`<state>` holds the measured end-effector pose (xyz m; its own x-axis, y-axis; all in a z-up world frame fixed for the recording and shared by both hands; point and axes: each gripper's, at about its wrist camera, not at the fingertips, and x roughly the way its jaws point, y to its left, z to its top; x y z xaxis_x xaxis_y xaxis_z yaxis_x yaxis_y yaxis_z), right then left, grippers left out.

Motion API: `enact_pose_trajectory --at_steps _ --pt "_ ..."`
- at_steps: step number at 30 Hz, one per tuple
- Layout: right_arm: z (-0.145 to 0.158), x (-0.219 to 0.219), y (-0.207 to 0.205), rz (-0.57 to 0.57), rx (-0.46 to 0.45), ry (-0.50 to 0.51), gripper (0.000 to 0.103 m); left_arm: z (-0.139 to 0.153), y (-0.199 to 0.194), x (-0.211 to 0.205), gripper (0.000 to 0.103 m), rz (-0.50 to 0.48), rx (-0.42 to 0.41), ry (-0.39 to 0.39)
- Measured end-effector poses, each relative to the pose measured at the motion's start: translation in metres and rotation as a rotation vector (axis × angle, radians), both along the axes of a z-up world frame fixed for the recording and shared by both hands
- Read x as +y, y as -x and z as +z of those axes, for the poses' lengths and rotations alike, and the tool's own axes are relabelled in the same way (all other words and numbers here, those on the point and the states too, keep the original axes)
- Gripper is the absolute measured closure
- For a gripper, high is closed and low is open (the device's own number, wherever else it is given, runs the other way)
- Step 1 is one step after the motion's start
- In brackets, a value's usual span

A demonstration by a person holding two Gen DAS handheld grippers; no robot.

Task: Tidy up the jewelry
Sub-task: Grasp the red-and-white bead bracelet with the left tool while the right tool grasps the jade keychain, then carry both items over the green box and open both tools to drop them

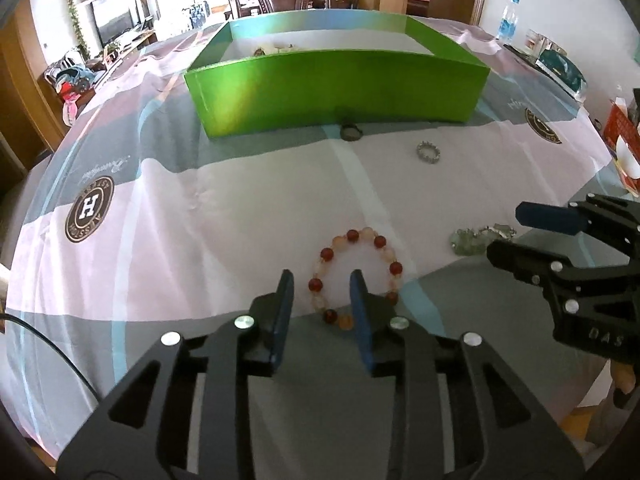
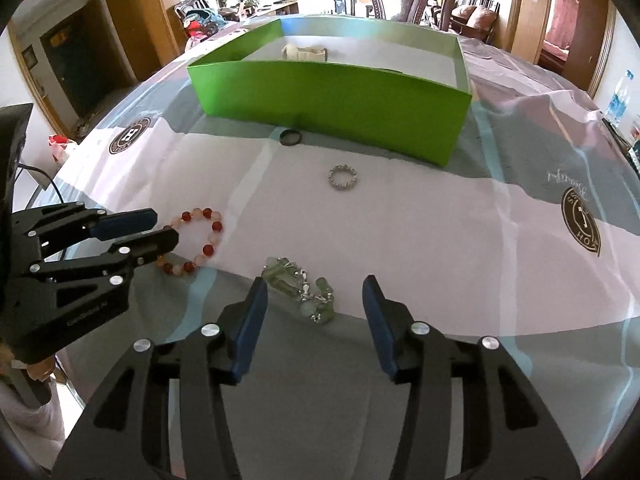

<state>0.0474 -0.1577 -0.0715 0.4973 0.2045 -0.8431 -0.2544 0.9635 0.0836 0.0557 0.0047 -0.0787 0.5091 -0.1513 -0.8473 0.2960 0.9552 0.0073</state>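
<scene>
Left gripper (image 1: 322,280) straddles the beaded bracelet's (image 1: 354,276) near-left arc, open.

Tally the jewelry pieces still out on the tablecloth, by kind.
Bracelets: 2, the red and peach bead bracelet and the green stone bracelet.
Rings: 2, the dark ring and the silver ring.
Total: 4.
</scene>
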Motion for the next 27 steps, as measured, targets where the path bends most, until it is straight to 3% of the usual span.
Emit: enact_pose_trajectory --at_steps 6,7,8,9,15,23,27 --pt "-0.008 0.006 -0.003 -0.018 -0.001 0.037 0.058 -0.006 -0.004 -0.001 0.074 0.016 0.003 0.005" --pt "-0.009 0.008 -0.004 -0.013 0.003 0.032 0.071 -0.006 -0.004 -0.001 0.075 0.018 0.003 0.009" --pt "-0.011 0.009 -0.004 -0.007 0.012 0.023 0.085 -0.006 -0.004 0.000 0.085 0.020 0.003 0.014" --pt "-0.011 0.010 -0.005 -0.005 0.020 0.016 0.088 -0.005 -0.004 0.001 0.091 0.021 0.005 0.021" --pt "-0.002 0.008 -0.002 -0.004 0.007 -0.005 0.091 0.007 -0.002 0.008 0.095 0.025 -0.019 0.056" --pt "0.050 0.004 0.007 -0.010 -0.135 -0.017 0.091 0.056 0.009 0.017 0.095 0.030 -0.137 0.098" --pt "0.047 0.010 0.010 0.000 -0.127 -0.021 0.091 0.070 0.019 0.018 0.095 0.034 -0.171 0.107"
